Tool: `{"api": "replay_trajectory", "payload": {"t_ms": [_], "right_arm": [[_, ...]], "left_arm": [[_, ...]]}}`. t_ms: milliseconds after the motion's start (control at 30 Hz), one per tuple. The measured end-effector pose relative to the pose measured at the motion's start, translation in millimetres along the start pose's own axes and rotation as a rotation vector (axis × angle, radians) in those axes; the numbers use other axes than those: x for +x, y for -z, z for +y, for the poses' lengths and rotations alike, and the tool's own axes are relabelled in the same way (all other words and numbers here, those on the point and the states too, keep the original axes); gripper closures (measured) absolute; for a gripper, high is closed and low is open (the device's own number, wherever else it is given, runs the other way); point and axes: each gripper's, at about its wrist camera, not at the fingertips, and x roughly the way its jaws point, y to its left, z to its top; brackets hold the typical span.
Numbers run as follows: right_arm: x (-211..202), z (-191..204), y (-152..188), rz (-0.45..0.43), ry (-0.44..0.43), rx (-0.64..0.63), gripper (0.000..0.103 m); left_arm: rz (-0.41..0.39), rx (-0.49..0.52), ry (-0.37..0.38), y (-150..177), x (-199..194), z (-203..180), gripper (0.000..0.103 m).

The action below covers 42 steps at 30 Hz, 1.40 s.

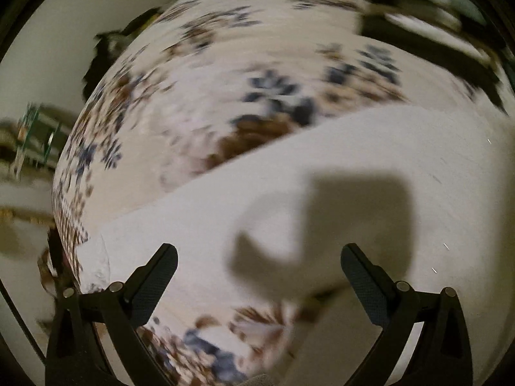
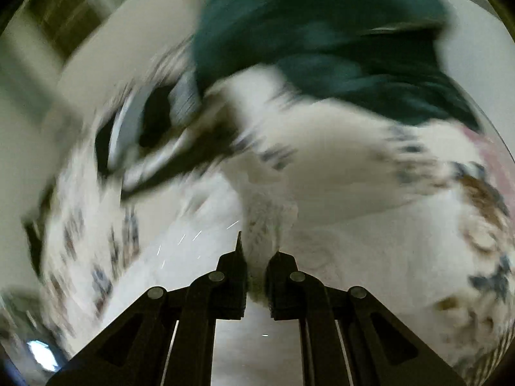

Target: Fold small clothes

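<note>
A white cloth [image 1: 370, 173] lies on a round table under a white floral tablecloth [image 1: 193, 90]. My left gripper [image 1: 259, 273] is open just above the cloth's near part, and its shadow falls on the cloth. My right gripper [image 2: 256, 263] is shut on a bunched edge of the white cloth [image 2: 267, 218], which rises from between the fingers. Both views are blurred by motion.
A dark green garment [image 2: 322, 38] lies on the table beyond the right gripper. A dark object with light bands [image 2: 154, 135] lies left of it. The table's edge [image 1: 64, 173] curves down the left, with floor and furniture [image 1: 32, 135] beyond.
</note>
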Motion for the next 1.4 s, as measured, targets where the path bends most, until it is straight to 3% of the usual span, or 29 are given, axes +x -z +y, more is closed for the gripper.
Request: {"api": "replay_trajectory", "payload": {"t_ms": [133,300,367,467,533,633,700,800,900,967,1000,1100,1133,1167,1233,1333,1400], "right_arm": [[59,99,45,0.068,0.049,-0.198,0.094],[81,156,85,0.084,0.076,-0.338,0.094],[83,164,89,0.148,0.084,-0.370,0.093],[79,150,97,0.260,0.050,-0.321,0.078],[63,126,98,0.285,0.086,-0.262,0.035],[31,86,106,0.263,0.170,-0.201,0.031],[13,60,112,0.266,0.214,-0.168,0.026],[-5,24,118,0.282,0.251,-0.108,0.017],[-12,-6,122,0.300,0.294,-0.083,0.017],[-11,-20,129,0.316,0.326,-0.076,0.017],[-9,-24,132,0.325,0.338,-0.071,0.017],[-7,-38,140,0.340,0.366,-0.054,0.017],[-8,-40,142,0.338,0.372,-0.052,0.017],[-7,-37,141,0.334,0.389,-0.061,0.017],[-6,-35,139,0.321,0.425,-0.096,0.017],[-4,-27,135,0.299,0.458,-0.172,0.016],[-5,-25,130,0.277,0.448,-0.197,0.006]], "left_arm": [[0.019,-0.090,0.023,-9,27,28,0.000],[0.023,-0.093,0.046,-12,43,45,0.000],[0.027,-0.095,0.055,-12,46,52,0.000],[0.036,-0.132,0.082,-7,41,74,0.000],[0.012,-0.187,0.067,8,26,103,0.000],[0.018,-0.265,-0.015,42,17,146,0.000],[0.091,-0.374,-0.027,75,22,183,0.000],[0.210,-0.565,0.054,117,40,227,0.000],[0.318,-0.884,0.244,155,75,273,0.000],[0.321,-1.040,0.336,166,91,290,0.000],[0.305,-1.100,0.370,167,99,297,0.005],[0.259,-1.209,0.361,157,117,319,0.019],[0.238,-1.225,0.337,152,120,326,0.036],[0.215,-1.231,0.317,148,121,330,0.047],[0.171,-1.201,0.250,131,121,341,0.092],[0.070,-1.059,0.165,94,101,341,0.096],[0.016,-0.940,0.126,73,83,335,0.096]]}}
